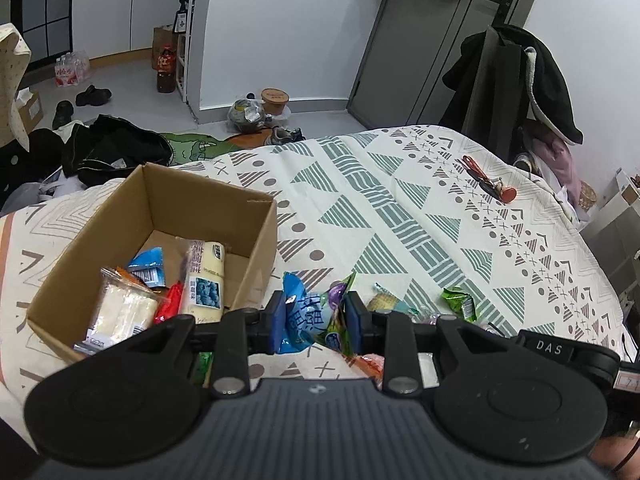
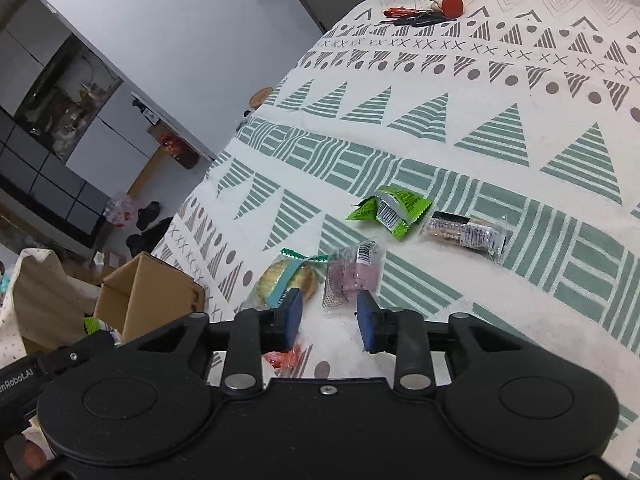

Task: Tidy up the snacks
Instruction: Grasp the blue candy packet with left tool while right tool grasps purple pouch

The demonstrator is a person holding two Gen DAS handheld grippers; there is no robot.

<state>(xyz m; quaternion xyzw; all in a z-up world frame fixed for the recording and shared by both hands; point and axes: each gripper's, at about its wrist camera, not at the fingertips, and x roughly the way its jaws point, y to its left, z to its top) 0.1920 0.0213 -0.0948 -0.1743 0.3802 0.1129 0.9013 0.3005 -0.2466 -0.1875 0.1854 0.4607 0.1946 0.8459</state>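
Observation:
My left gripper [image 1: 316, 312] is shut on a blue snack packet [image 1: 298, 320] and a green-purple packet [image 1: 336, 316], held just right of the open cardboard box [image 1: 256, 240]. The box holds a white bread packet [image 1: 120, 308], a tall blueberry packet [image 1: 206, 280] and other small packets. My right gripper [image 2: 329, 312] stands open over the patterned bedspread [image 2: 440, 128] with nothing between its pads. Just beyond its tips lie a pink packet [image 2: 352, 276] and a round biscuit packet [image 2: 286, 278]. Farther off lie a green packet [image 2: 390, 210] and a clear brown-bar packet [image 2: 466, 232].
A bunch of keys with a red tag [image 1: 490, 180] lies near the bed's far edge. An orange-red packet [image 2: 286, 358] shows under the right gripper. Beyond the bed are dark clothes [image 1: 116, 152] on the floor and a coat [image 1: 520, 80] hanging on a rack.

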